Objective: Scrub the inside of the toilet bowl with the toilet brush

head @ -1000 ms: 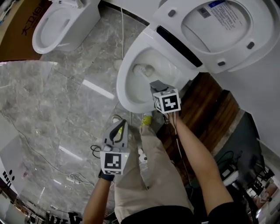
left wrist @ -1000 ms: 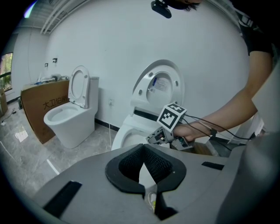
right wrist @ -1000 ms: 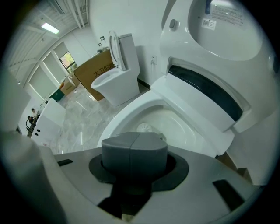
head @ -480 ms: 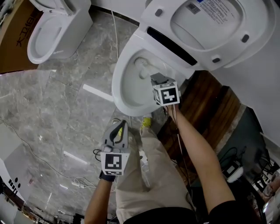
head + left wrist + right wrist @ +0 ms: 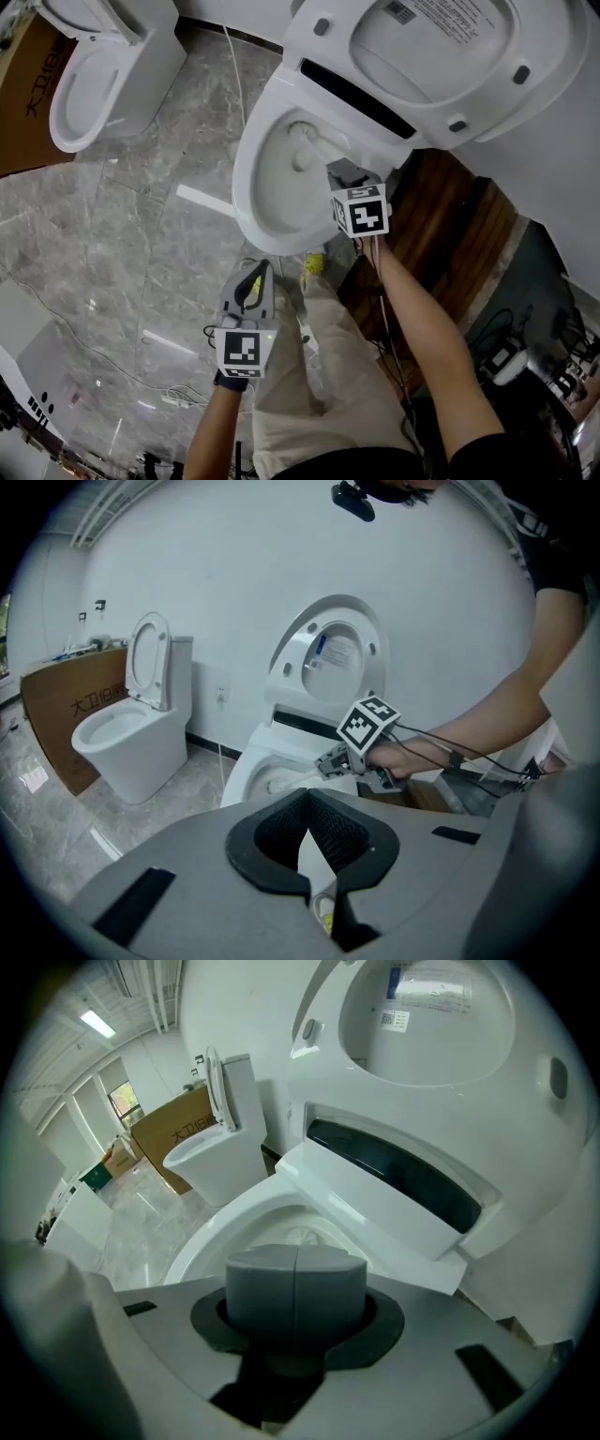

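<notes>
Above a grey marble floor [image 5: 122, 253], the right gripper [image 5: 341, 172] clamps the slim white toilet brush [image 5: 314, 148], probably light, stiff and slippery, at its handle end inside the white ceramic toilet bowl [image 5: 246, 192]. The left gripper [image 5: 259, 270] is closed on nothing.

Pushed toilet brush [image 5: 306, 142] head rearward inside toilet bowl [image 5: 246, 192]; advanced right gripper [image 5: 337, 170] slightly toward seat hinge.

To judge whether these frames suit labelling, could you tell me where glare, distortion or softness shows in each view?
Head view: bright glare streaks on the polished marble floor, otherwise evenly lit. Left gripper view: strong fisheye bowing, dark corners, its own fingers soft up close. Right gripper view: same fisheye, the raised toilet lid bulging, the ceiling light blown out.
</notes>
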{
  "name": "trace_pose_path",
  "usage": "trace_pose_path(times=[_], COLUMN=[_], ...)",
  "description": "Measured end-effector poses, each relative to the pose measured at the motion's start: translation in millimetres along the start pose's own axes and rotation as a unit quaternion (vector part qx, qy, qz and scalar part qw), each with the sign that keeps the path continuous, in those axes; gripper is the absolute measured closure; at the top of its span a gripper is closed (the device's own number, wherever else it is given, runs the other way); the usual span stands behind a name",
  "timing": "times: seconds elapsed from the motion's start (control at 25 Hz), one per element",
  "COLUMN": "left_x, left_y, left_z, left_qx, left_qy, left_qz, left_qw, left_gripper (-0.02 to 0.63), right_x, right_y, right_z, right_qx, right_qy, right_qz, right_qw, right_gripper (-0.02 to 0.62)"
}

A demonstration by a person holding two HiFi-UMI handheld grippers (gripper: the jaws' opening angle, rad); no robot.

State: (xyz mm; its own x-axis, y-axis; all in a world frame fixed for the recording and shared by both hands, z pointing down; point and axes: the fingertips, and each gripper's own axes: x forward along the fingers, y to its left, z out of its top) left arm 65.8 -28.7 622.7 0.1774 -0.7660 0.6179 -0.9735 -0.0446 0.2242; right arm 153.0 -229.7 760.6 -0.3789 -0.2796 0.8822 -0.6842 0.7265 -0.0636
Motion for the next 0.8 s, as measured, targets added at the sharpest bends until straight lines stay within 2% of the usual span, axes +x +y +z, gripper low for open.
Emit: trace_pose_path(times=[0.44, 0.8], left_x=[8.6, 9.4], left_y=[-2.7, 0.6], left_z=[3.7, -8.4], left_qx=[0.011, 0.002], left_qy=[0.006, 0.01], left_qz=[-0.012, -0.011], left_qw=[0.9998, 0.9999], left_gripper=[0.588, 0.588], right_x=[-8.6, 48.4], right_y=[-30.2, -0.3], right_z=[-27.0, -70.7], right_qx=[0.028, -0.008], right_qy=[0.003, 0.092], right_qz=[-0.038, -0.016], right_qw=[0.999, 0.996], right_gripper=[0.442, 0.442])
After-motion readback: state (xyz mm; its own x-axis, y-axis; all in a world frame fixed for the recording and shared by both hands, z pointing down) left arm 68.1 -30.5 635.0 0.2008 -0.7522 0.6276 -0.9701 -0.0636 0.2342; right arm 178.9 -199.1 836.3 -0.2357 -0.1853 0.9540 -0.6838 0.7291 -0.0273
